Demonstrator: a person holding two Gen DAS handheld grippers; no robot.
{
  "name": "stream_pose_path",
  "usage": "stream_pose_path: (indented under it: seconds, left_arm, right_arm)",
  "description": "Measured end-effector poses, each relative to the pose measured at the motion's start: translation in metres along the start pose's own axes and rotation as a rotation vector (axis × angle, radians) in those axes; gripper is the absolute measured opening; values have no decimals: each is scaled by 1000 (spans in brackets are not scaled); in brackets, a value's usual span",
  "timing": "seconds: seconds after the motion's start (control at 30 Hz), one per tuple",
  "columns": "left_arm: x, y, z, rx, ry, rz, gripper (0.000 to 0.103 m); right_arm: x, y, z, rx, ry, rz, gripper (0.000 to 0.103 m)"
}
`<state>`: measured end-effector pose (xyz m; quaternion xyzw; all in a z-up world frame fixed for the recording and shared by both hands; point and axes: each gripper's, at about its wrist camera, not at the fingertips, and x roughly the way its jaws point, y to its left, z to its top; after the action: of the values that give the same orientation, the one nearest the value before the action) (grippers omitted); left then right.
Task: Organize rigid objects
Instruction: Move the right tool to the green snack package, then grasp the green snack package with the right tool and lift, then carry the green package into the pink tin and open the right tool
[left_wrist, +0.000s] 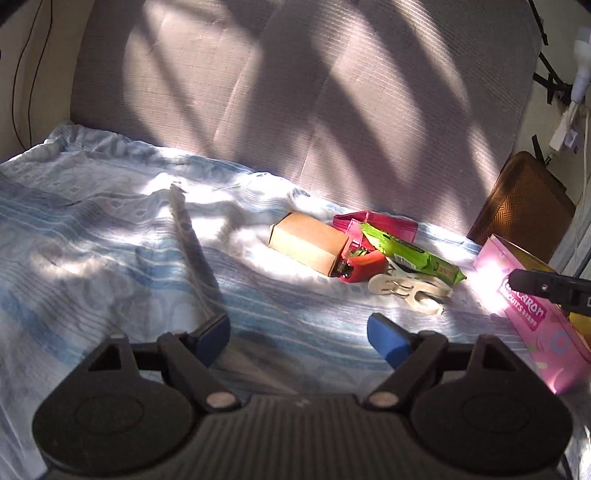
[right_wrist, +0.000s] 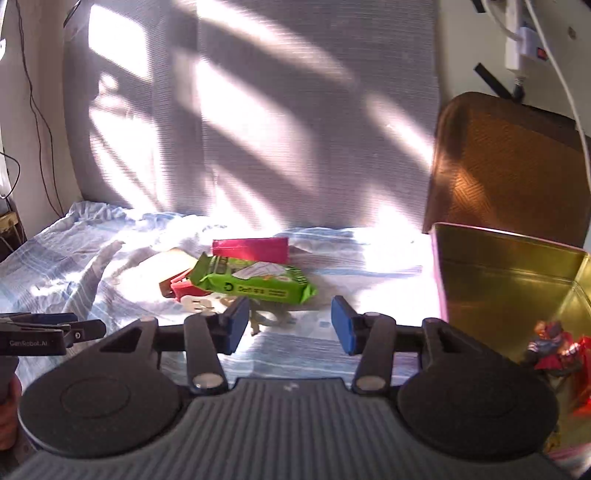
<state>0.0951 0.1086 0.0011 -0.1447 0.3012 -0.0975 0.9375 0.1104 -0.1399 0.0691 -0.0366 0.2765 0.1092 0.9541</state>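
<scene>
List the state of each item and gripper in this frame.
left gripper: open, empty
right gripper: open, empty
pink tin: lid off, toy figure inside
cardboard box: closed, on its side
green packet: lying atop the pile
white clip: lying flat on bedsheet

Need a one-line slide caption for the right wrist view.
Open right gripper hovers over bedsheet facing green packet; toy figure lies in tin.
</scene>
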Motion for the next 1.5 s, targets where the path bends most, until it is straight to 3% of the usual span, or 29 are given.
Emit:
stream_pose_path:
  seconds: [0.13, 0.23, 0.27, 0.33, 0.4, 0.5, 0.73, 0.87, 0.97, 1.1, 1.2, 1.37, 1.5]
  left_arm:
    - [5, 5, 2, -28, 24, -33, 84]
    - [7, 6, 2, -39, 42, -40, 84]
    - [7, 6, 2, -40, 45, -41, 84]
    - [7, 7, 2, -40, 49, -42, 84]
    - [6, 6, 1, -39, 51, -42, 84]
    - [4, 7, 1, -50, 58, -51, 84]
    - [1, 9, -1, -132, 101, -169, 86]
    - [-1, 2, -6, -126, 128, -223, 87]
    - [-2, -4, -9, -106, 137, -243, 90]
    - [-2, -8, -11, -98, 149, -269, 90]
    - [-2, -5, -10, -102, 137, -253, 90]
    - [-2, -1, -9, -101, 122, -242, 90]
    - [-3, -13, -13, -13, 103, -190, 91]
  right_arm:
    - [31, 53, 1, -184, -3, -2, 50]
    - [57, 83, -2, -365, -17, -63, 48]
    - [66, 88, -3, -420, -21, -94, 45]
    - [85, 91, -7, -526, -30, -184, 18]
    - [95, 85, -8, -551, -32, -229, 14]
    - [82, 66, -9, -494, -44, -237, 11]
    - [-7, 36, -45, -376, -71, -236, 10]
    - [-72, 34, -90, -270, -89, -144, 10]
    - [-109, 40, -116, -123, -68, 10, 11]
    - [-125, 52, -135, 20, -20, 187, 20]
    - [-123, 52, -132, 54, -26, 209, 34]
    - [-128, 41, -125, 139, -58, 200, 36]
    - [-137, 29, -128, 178, -86, 173, 48]
